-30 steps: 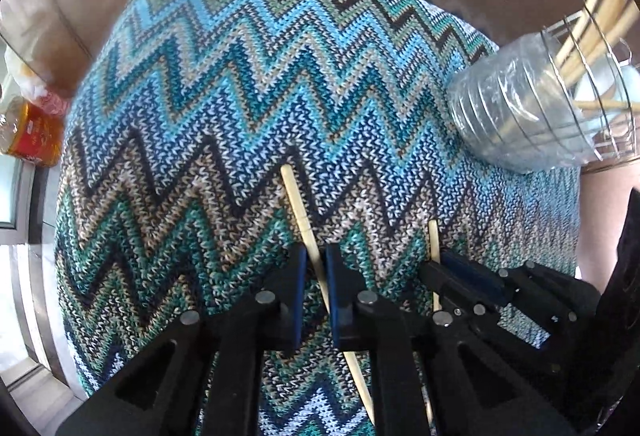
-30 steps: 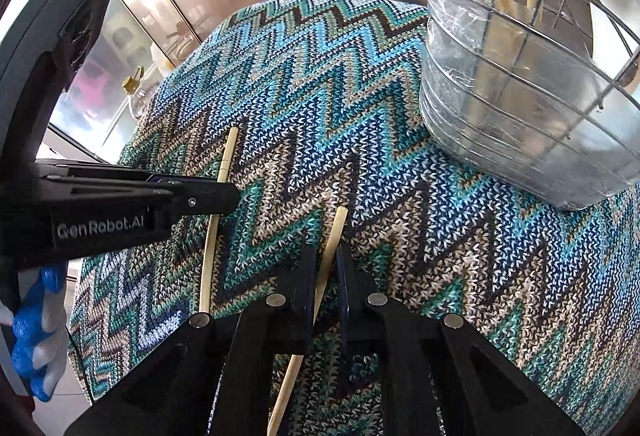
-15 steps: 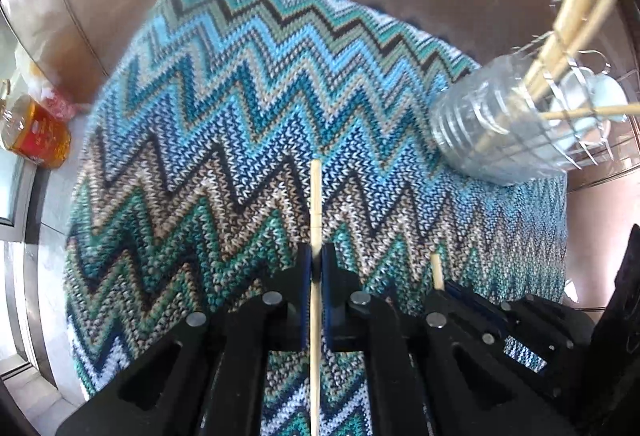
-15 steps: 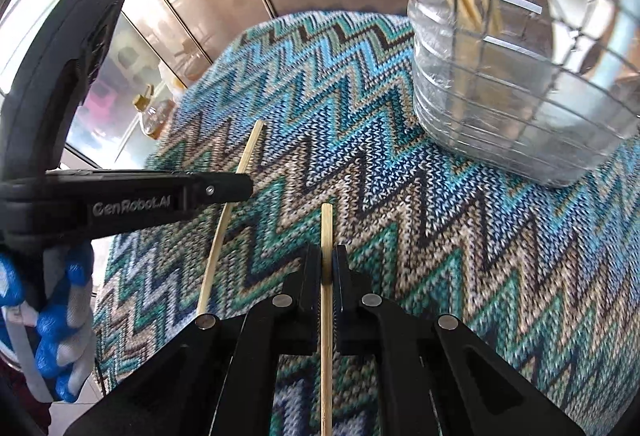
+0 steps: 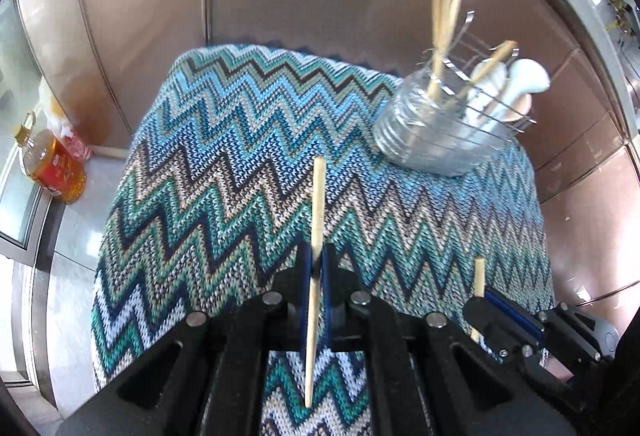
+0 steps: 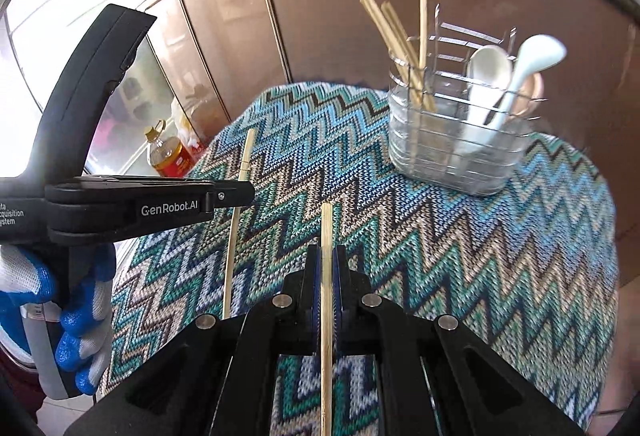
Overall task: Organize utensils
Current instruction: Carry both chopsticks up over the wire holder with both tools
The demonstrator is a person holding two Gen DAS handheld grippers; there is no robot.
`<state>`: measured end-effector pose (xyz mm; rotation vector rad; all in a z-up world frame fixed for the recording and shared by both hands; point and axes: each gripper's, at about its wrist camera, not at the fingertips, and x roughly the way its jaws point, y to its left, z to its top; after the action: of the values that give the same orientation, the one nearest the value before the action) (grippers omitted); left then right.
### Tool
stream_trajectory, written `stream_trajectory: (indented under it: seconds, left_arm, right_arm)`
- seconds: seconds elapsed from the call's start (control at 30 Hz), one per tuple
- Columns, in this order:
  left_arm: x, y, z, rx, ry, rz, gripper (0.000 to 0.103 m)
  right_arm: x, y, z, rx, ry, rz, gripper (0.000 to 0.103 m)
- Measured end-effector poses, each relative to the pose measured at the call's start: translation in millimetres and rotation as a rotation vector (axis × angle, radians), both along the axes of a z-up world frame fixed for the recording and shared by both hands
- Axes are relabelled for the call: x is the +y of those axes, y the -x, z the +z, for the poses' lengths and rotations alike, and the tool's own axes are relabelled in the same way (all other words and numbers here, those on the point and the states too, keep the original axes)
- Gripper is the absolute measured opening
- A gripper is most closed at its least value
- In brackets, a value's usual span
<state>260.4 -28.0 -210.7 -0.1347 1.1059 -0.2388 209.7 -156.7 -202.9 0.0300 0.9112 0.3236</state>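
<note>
Both chopsticks are up off the cloth now! A second ago they lay flat on the zigzag-knit blue and teal desk cover (image 5: 224, 164); now the left gripper (image 5: 316, 268) has its jaws clamped on a pale wooden chopstick (image 5: 318, 204), lifted clear and pointing forward. The right gripper (image 6: 327, 268) matches it, jaws closed tight on a second pale wooden chopstick (image 6: 327, 236), also raised above the desk. Two picked at once, so the grasping step looks done and the carry comes next. The target seems plain: the wire utensil basket with a clear plastic liner (image 6: 452, 140) at the far right of the desk, already holding several chopsticks and white ceramic spoons (image 6: 516, 76). It is well apart from both grippers. Each stick will probably need tipping upright before dropping into the chopstick side.
</note>
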Motion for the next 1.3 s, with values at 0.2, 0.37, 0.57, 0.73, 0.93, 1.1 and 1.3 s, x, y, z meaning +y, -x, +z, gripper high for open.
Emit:
stream_trajectory:
  seconds: [0.2,0.37,0.57,0.73,0.93,1.1,1.3]
  left_arm:
    - [4,31,24,-0.082,0.007,-0.007,0.005]
    - [7,51,41,-0.135,0.031,0.000,0.005]
    - [6,66,56,-0.174,0.051,-0.003,0.005]
    - [4,75,70,-0.213,0.083,-0.014,0.005]
    - [-5,79,83,-0.255,0.100,-0.034,0.005]
    - [-11,77,84,-0.262,0.122,-0.042,0.005]
    - [-10,73,102,-0.333,0.125,-0.030,0.005]
  right_arm:
    - [0,42,29,-0.116,0.039,-0.032,0.005]
    - [3,64,43,-0.180,0.072,-0.055,0.005]
    - [-6,79,55,-0.226,0.091,-0.085,0.005]
    - [-13,88,66,-0.257,0.098,-0.108,0.005]
    - [-20,89,73,-0.279,0.094,-0.125,0.005]
    - [-26,89,78,-0.291,0.085,-0.139,0.005]
    - [-40,84,92,-0.349,0.043,-0.169,0.005]
